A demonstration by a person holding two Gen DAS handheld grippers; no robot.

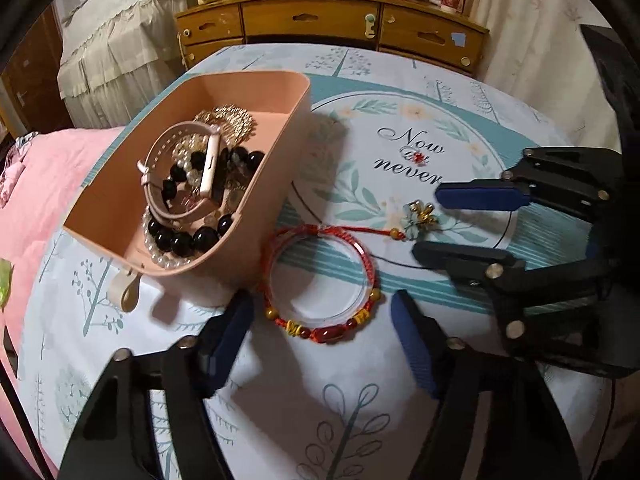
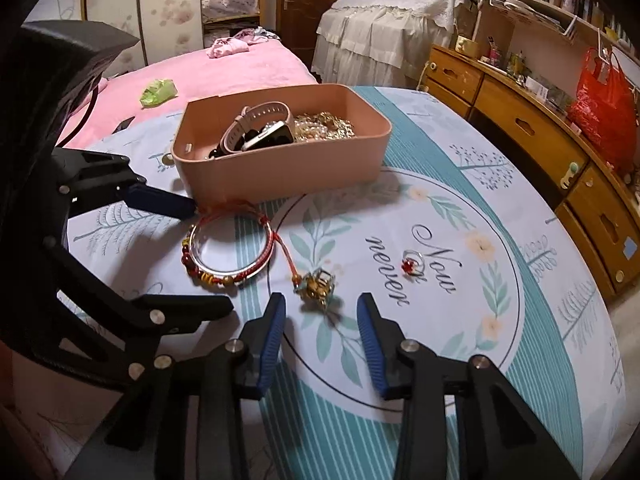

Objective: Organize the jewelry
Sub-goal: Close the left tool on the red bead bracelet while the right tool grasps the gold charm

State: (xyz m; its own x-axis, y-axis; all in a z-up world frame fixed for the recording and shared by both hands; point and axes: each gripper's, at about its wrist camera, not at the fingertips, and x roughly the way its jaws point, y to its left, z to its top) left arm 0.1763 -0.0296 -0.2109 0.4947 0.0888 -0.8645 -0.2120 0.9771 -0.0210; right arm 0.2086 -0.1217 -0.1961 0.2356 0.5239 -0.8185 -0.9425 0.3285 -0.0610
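Note:
A red beaded bracelet lies around a clear bangle on the printed tablecloth, beside the pink box. My left gripper stands open astride it, with a pad on each side and neither touching. A red cord runs from the bracelet to a flower charm. My right gripper is open, its tips just short of the charm. A ring with a red stone lies on the lettering. The box holds a pink watch, black beads, pearls and gold pieces.
A wooden chest of drawers stands behind the table, with a red bag on top. A pink bed borders the table on the box's side. The box's strap hangs onto the cloth.

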